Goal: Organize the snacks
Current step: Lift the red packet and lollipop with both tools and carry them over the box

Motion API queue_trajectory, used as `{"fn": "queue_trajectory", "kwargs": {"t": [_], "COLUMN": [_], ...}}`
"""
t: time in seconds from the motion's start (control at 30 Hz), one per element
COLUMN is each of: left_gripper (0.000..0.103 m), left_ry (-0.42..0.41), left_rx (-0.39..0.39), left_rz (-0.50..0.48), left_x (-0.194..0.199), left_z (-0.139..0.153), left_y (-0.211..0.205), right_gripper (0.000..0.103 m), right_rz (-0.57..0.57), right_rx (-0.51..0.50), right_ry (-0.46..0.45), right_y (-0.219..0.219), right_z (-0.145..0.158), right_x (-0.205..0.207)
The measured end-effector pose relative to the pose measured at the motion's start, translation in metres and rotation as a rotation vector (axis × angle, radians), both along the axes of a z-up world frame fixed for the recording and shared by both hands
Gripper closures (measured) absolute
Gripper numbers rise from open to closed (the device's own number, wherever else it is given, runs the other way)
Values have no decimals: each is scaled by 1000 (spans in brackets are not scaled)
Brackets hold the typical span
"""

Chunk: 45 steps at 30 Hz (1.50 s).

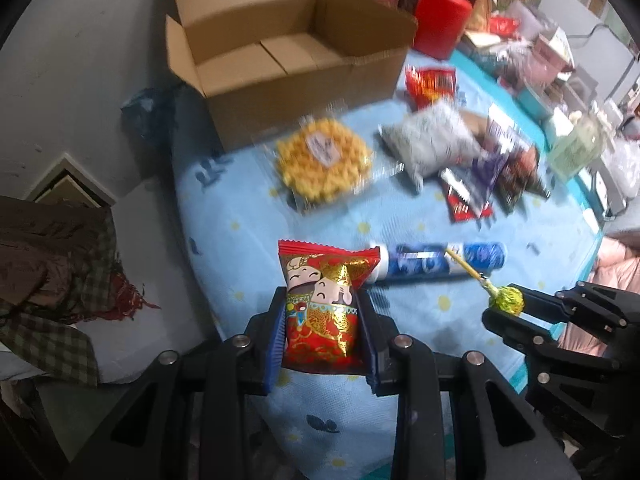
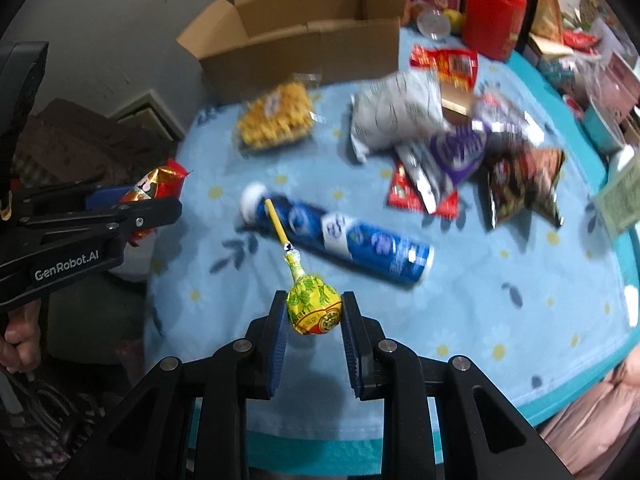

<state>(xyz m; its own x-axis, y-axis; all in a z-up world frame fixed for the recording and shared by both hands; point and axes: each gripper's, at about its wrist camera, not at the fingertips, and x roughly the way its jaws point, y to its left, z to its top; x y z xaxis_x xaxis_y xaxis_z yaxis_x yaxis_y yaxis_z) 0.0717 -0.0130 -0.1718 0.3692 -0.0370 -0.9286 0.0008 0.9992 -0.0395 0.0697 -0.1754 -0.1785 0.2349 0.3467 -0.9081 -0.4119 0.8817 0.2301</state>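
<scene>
My left gripper [image 1: 323, 312] is shut on a red snack packet [image 1: 320, 304] with cartoon figures, held above the near edge of the blue tablecloth [image 1: 248, 232]. My right gripper [image 2: 314, 312] is shut on the yellow wrapped head of a lollipop [image 2: 314, 308], its stick pointing away over a blue biscuit tube [image 2: 360, 240]. In the right wrist view, the left gripper [image 2: 160, 204] with the red packet [image 2: 156, 182] shows at the left. At the right of the left wrist view are the right gripper [image 1: 508, 304] and the lollipop [image 1: 506, 301].
An open, empty cardboard box [image 1: 280, 60] stands at the table's far left. A bag of yellow puffs [image 1: 322, 160], a grey pillow bag [image 1: 432, 144] and several dark and red packets [image 2: 460, 152] lie mid-table. A red tin [image 1: 442, 20] and clutter crowd the far right.
</scene>
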Motion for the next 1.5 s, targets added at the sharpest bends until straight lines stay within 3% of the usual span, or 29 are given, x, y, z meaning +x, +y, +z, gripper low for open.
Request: {"fn": "queue_trajectory", "kwargs": {"t": [0.5,0.8,1.17,1.5], "left_gripper": [71,71,71,71], "left_ry": [-214,-334,-421,-434], "left_rx": [-22,-21,-19,-29], "left_rz": [3,11,4,26], "left_x": [14,45,113,188], "left_z": [102,149,175,170], "left_y": [21,27,30,49], "right_gripper": [78,78,78,78], "right_rz": [23,18,30,26], "right_rx": [65,98,116,97], "right_ry": [-163,-233,-332,-368], "right_y": [25,32,42,59], "right_z": [86,126,159,160], "right_x": [31,61,126,204]}}
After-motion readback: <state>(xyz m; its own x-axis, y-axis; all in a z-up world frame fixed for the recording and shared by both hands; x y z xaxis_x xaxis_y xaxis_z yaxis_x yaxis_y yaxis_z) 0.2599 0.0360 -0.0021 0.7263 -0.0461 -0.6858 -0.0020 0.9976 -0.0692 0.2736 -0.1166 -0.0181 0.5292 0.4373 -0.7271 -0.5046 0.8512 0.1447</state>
